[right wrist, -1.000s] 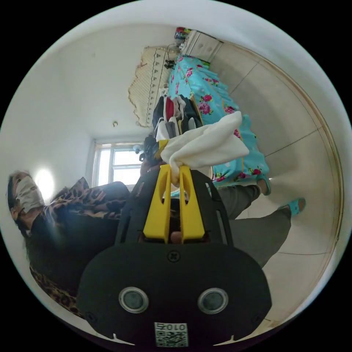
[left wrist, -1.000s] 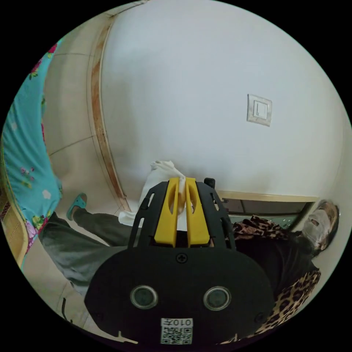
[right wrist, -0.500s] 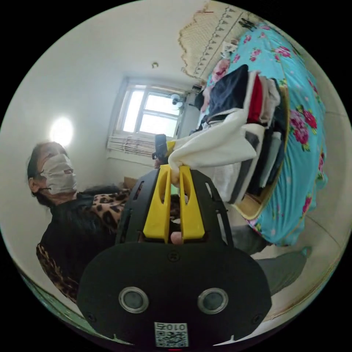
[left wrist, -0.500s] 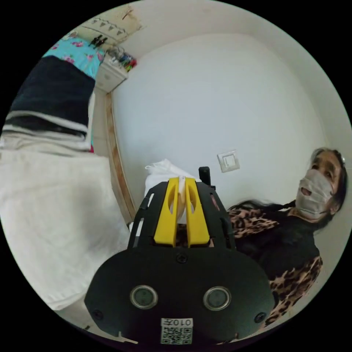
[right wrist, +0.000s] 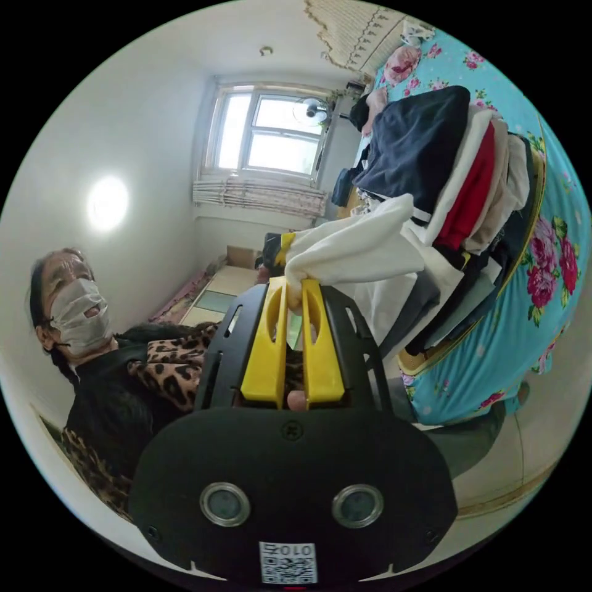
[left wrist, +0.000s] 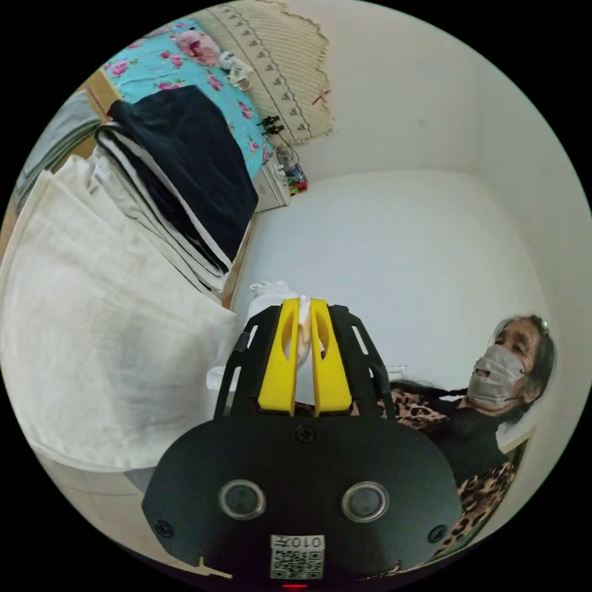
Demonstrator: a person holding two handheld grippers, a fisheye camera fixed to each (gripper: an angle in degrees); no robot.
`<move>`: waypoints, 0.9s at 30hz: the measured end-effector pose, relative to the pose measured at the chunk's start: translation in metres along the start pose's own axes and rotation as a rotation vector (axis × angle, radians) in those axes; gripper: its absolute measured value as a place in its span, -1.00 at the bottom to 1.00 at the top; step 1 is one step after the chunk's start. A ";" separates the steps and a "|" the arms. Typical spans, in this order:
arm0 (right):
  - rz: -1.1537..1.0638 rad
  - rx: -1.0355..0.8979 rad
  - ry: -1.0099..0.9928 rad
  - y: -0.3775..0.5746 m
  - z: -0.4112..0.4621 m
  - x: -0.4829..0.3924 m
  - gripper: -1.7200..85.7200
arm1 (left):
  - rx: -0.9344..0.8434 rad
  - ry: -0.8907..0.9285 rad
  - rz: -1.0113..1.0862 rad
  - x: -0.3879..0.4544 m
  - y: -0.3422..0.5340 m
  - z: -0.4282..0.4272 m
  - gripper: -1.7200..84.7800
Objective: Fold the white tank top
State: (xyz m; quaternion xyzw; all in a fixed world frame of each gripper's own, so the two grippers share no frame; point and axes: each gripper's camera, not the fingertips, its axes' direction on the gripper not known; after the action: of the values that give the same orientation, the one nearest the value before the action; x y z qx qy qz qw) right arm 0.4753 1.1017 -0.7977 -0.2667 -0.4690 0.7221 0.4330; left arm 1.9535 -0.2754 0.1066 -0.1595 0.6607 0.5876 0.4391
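Observation:
My left gripper (left wrist: 302,303) is shut on a bunched edge of the white tank top (left wrist: 269,292), which bulges out past the yellow jaws. My right gripper (right wrist: 295,285) is shut on another bunch of the tank top (right wrist: 351,250); the cloth stretches from it up and right towards the clothes pile. In the right gripper view the left gripper (right wrist: 275,245) shows just beyond, close by and holding the same cloth. A broad white fabric (left wrist: 105,345) spreads beside the pile in the left gripper view; I cannot tell whether it belongs to the tank top.
A tall pile of folded clothes (right wrist: 444,142), dark navy on top (left wrist: 191,166), stands on a bed with a turquoise flowered cover (right wrist: 546,253). The person (left wrist: 481,425) in a leopard-print top is close behind the grippers. A window (right wrist: 271,135) and white walls lie beyond.
Both cameras have swung from the floor and wall towards the bed; the clothes pile now looms close. Both grippers have stayed shut on the tank top throughout.

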 end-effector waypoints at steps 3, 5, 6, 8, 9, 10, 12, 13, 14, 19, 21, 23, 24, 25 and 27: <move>-0.047 -0.029 0.033 -0.027 0.002 -0.025 -0.83 | -0.020 0.039 -0.016 0.005 -0.021 -0.009 -0.93; -0.123 -0.001 0.021 -0.042 0.004 -0.055 -0.83 | -0.085 0.059 0.059 0.039 -0.054 -0.025 -0.93; -0.181 0.039 0.008 -0.050 0.004 -0.075 -0.83 | -0.109 0.053 0.089 0.051 -0.066 -0.029 -0.93; -0.237 0.147 0.030 -0.059 0.003 -0.100 -0.83 | -0.215 -0.023 0.239 0.104 -0.123 -0.044 -0.93; -0.275 0.219 0.096 -0.065 0.004 -0.110 -0.83 | -0.230 -0.047 0.271 0.114 -0.139 -0.046 -0.93; -0.294 0.266 0.205 -0.071 0.010 -0.113 -0.83 | -0.258 -0.105 0.324 0.130 -0.173 -0.046 -0.93; -0.223 0.314 0.387 -0.086 0.025 -0.094 -0.83 | -0.279 -0.240 0.334 0.130 -0.228 -0.039 -0.93; -0.144 0.310 0.447 -0.098 0.039 -0.069 -0.83 | -0.236 -0.335 0.306 0.114 -0.260 -0.033 -0.93; -0.099 0.300 0.465 -0.104 0.047 -0.055 -0.83 | -0.237 -0.406 0.287 0.088 -0.287 -0.018 -0.93; 0.147 0.303 0.259 -0.121 0.092 0.012 -0.83 | -0.321 -0.298 0.054 -0.030 -0.321 0.031 -0.94; 0.133 0.301 0.297 -0.124 0.093 0.000 -0.83 | -0.277 -0.212 0.024 -0.039 -0.317 0.025 -0.94; 0.118 0.314 0.309 -0.129 0.085 -0.015 -0.83 | -0.302 -0.190 0.033 -0.031 -0.319 0.012 -0.94; 0.095 0.335 0.291 -0.135 0.077 -0.027 -0.83 | -0.302 -0.211 0.038 -0.025 -0.320 0.006 -0.94; 0.076 0.349 0.271 -0.143 0.070 -0.039 -0.83 | -0.312 -0.248 0.052 -0.010 -0.324 -0.002 -0.94; 0.025 0.334 0.300 -0.156 0.065 -0.063 -0.83 | -0.326 -0.308 0.082 0.011 -0.333 -0.009 -0.94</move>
State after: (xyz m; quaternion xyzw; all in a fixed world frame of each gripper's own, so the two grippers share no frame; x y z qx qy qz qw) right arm 0.5127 1.0466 -0.6306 -0.3017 -0.2698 0.7473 0.5270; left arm 2.1855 -0.3664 -0.1147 -0.1096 0.4880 0.7214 0.4790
